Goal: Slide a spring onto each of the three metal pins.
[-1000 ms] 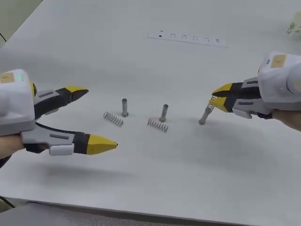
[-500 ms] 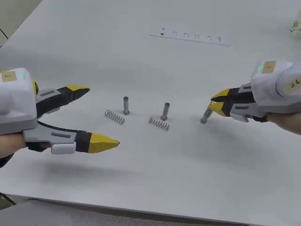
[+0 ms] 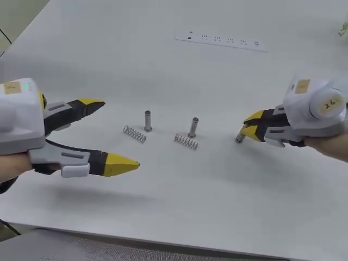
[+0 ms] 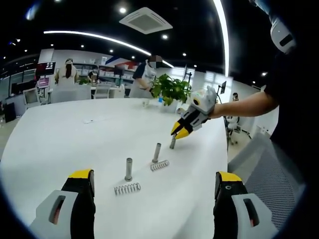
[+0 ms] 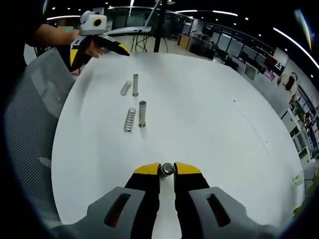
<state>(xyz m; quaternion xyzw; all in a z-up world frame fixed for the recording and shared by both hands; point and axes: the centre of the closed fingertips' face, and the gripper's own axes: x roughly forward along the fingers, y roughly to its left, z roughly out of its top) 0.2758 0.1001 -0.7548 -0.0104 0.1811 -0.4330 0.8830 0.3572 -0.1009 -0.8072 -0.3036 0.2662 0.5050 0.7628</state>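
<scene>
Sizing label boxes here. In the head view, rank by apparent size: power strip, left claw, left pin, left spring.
1. left claw, nearest the camera, so it looks inflated.
2. power strip, farthest away.
3. left spring and left pin: near alike, unranked.

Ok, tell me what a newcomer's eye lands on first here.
The right gripper, at the right of the table, has its yellow fingers closed around the top of the right pin. The left pin and the middle pin stand upright mid-table, with the left spring and the middle spring lying loose beside them. The left gripper hovers wide open on the left.
</scene>
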